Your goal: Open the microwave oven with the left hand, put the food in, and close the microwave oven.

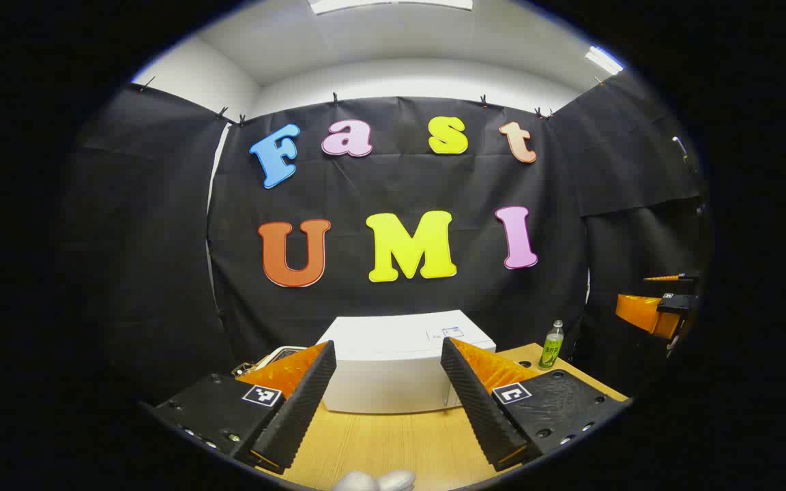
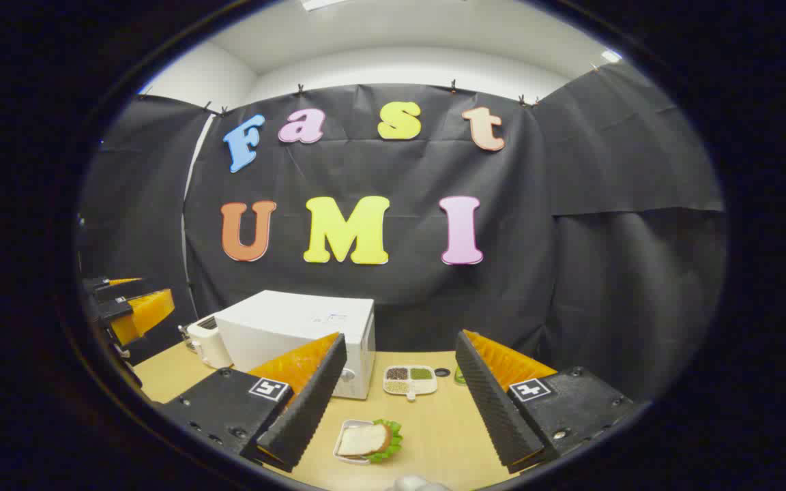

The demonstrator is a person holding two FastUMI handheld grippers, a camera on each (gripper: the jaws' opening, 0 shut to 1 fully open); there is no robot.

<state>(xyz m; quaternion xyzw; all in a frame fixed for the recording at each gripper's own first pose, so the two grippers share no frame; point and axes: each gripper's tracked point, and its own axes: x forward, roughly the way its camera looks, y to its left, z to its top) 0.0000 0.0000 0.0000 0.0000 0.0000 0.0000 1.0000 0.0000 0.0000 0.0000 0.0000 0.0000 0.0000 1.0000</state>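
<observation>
A white microwave oven (image 1: pixel 400 365) stands shut on the wooden table (image 1: pixel 393 443), straight ahead of my left gripper (image 1: pixel 388 395), which is open with nothing between its fingers. In the right gripper view the microwave oven (image 2: pixel 301 334) sits to the left. A sandwich with lettuce on a small white plate (image 2: pixel 368 440) lies on the table just ahead of my right gripper (image 2: pixel 400 402), which is open and holds nothing. The left gripper (image 2: pixel 127 307) appears at the far left edge, and the right gripper (image 1: pixel 659 307) appears at the far right edge of the left gripper view.
A green bottle (image 1: pixel 552 345) stands to the right of the microwave. A white divided dish (image 2: pixel 411 380) with grains lies beside the oven, with a small dark disc (image 2: pixel 441 372) next to it. A white toaster (image 2: pixel 205 341) sits left of the microwave.
</observation>
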